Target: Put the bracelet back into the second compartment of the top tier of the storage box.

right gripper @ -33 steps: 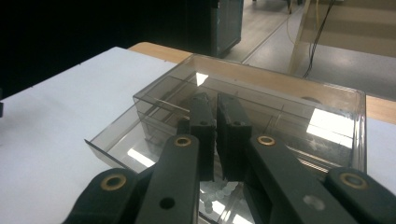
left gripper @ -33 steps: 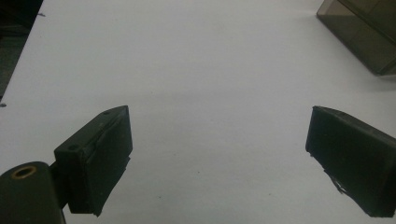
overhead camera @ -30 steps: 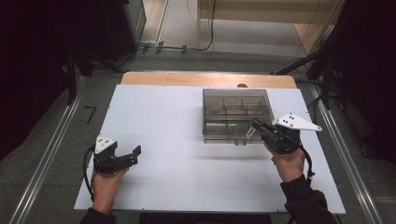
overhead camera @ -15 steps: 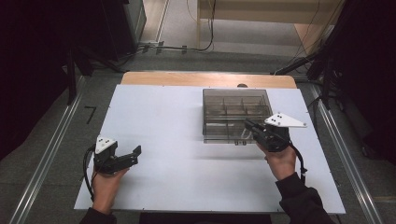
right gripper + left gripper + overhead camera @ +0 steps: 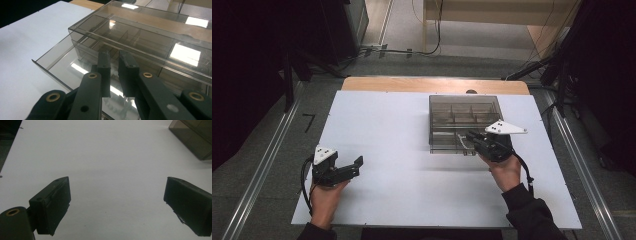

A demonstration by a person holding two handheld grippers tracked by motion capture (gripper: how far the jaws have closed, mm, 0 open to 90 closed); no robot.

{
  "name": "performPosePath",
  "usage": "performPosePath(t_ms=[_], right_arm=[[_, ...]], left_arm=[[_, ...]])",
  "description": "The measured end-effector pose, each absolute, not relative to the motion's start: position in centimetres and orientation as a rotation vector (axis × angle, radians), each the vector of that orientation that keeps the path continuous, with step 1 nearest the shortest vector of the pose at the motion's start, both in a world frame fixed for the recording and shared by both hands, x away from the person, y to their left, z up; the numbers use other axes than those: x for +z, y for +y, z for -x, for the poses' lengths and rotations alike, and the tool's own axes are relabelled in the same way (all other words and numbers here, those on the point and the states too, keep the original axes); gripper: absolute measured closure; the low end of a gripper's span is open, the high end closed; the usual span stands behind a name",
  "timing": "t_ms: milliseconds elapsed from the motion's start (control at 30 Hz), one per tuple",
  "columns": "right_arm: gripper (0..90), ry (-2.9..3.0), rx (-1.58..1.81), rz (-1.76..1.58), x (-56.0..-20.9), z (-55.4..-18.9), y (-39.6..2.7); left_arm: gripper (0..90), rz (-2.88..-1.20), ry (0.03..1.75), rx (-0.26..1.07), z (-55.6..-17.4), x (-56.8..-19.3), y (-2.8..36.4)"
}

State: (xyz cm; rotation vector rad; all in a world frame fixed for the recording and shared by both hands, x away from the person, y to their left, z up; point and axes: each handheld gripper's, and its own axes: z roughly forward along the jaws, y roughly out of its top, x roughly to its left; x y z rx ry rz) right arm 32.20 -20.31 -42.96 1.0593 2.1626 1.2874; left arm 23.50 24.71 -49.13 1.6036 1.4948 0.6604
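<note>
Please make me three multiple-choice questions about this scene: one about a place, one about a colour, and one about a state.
1. Where on the table does the smoky box stand?
A. near left corner
B. far right part
C. hanging over the near edge

2. What colour is the table top?
A. white
B. green
C. red

3. How are the left tongs?
A. shut on the smoky box
B. shut, empty
C. open, empty

Answers:
1 B, the high view shows the smoky box towards the far right.
2 A, the top is plain white.
3 C, the left tongs stand wide apart with only bare table between them.
</note>
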Motion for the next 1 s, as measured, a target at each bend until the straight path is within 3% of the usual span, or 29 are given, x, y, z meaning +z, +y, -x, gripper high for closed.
performPosePath(t_ms=[267, 467, 1000], right_arm=[[65.1, 2.161, 1.299, -1.075, -42.81, -32.26, -20.76], [50.9, 2.175, 1.291, -1.074, -42.92, -32.28, -20.67], [32.2, 2.162, 1.272, -1.098, -42.78, -31.96, -21.00]], left_arm=[[7.8, -1.603, 1.494, 0.662, -23.51, -49.13, 24.68], [7.7, -1.604, 1.494, 0.661, -23.50, -49.13, 24.72], [7.8, -1.605, 1.494, 0.661, -23.46, -49.11, 24.75]])
